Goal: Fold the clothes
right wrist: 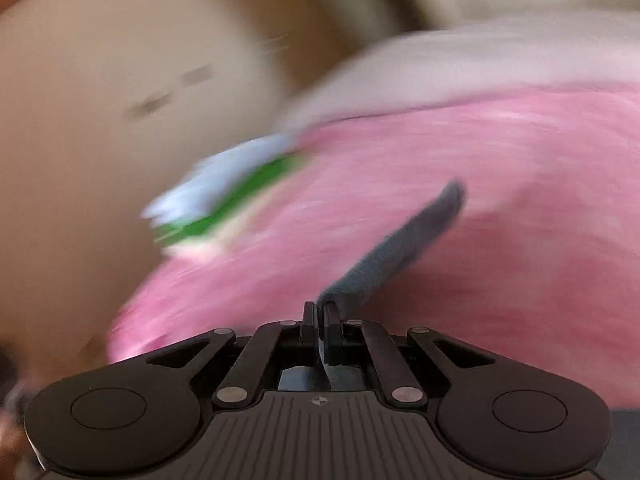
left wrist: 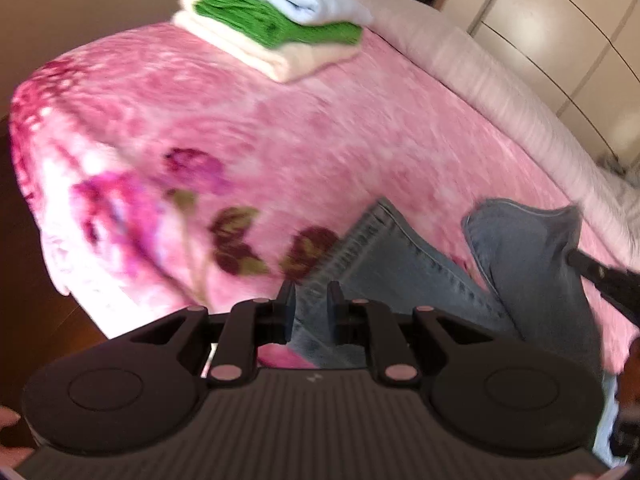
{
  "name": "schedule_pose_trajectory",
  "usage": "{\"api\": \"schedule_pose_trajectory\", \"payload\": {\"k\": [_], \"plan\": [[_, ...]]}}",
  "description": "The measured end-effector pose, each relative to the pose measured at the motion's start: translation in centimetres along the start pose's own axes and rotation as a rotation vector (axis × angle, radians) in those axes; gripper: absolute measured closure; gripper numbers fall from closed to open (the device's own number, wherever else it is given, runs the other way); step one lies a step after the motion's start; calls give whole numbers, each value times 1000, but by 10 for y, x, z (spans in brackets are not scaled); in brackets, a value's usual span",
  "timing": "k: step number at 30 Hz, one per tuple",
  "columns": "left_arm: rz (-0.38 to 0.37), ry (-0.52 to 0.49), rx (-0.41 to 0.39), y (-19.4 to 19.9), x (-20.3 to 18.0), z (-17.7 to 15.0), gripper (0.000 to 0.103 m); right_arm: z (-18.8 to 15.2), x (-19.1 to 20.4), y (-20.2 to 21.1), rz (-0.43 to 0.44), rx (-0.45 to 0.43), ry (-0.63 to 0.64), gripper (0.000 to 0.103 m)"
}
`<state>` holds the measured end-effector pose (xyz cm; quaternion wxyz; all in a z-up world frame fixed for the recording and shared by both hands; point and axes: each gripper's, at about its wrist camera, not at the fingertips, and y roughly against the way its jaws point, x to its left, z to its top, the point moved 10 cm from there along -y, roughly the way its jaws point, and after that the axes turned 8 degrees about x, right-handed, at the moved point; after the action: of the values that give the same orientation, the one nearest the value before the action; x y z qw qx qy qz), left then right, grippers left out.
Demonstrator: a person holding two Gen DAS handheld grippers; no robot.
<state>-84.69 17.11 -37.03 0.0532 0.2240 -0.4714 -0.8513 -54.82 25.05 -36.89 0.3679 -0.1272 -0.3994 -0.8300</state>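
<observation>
Left wrist view, upper left of frame: stack of folded clothes (left wrist: 272,28) on the bed (left wrist: 280,140), cream at bottom, green in middle, pale blue on top. Bed has pink floral blanket; pale headboard/pillow edge runs along upper right, cupboards (left wrist: 560,32) behind.

Lower centre: left gripper (left wrist: 311,300), fingers (left wrist: 287,300) apart w/ denim between them; whether they press on it, can't tell. Jeans (left wrist: 400,264) spread from there toward lower right, lifted off the blanket in a fold. Right edge: right gripper (left wrist: 576,258) tip pinching the raised denim.

Right wrist view, heavily blurred: folded stack (right wrist: 224,196) at centre left, pink bed (right wrist: 480,200) across the right. Lower centre: right gripper (right wrist: 320,316) w/ fingers together, clamped on a denim edge; jeans (right wrist: 400,240) strip runs up-right from the tips.
</observation>
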Motion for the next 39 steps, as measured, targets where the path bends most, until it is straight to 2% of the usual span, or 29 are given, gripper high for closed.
{"api": "schedule_pose_trajectory", "payload": {"k": [1,3,4,5,7,11,14,17,20,22,26,31,35,36,37,39], "plan": [[1,14,-6,3,4,1,92,-8,30,-9,61,52,72,101],[4,38,-15,9,10,3,92,-28,58,-21,53,120,167,89],[1,39,-18,12,11,2,92,-37,71,-27,46,152,214,70],[-3,39,-20,14,11,2,91,-44,73,-25,19,160,242,55],[-16,39,-19,17,10,-1,88,-60,70,-20,-42,179,294,54],[-109,75,21,8,-1,-11,85,-98,47,-1,-188,268,394,54],[-179,132,46,-8,-11,-14,84,-129,32,24,-289,298,487,54],[-206,202,42,-24,-16,-9,79,-159,23,46,-342,328,528,54],[-208,270,30,-40,-17,-2,78,-180,13,56,-417,340,599,54],[-214,302,19,-49,-18,2,78,-191,10,57,-438,358,632,54],[-197,297,4,-56,-22,7,79,-200,9,55,-481,349,696,59],[-162,252,-4,-55,-25,6,83,-206,21,56,-479,333,752,62],[-170,274,-10,-57,-22,6,84,-214,15,50,-545,363,808,72],[-167,269,-16,-56,-22,7,95,-215,16,50,-548,360,818,77],[-167,259,-24,-53,-22,8,103,-215,17,50,-543,354,822,94],[-209,251,-56,-40,-23,11,103,-207,18,56,-544,311,799,100]]}}
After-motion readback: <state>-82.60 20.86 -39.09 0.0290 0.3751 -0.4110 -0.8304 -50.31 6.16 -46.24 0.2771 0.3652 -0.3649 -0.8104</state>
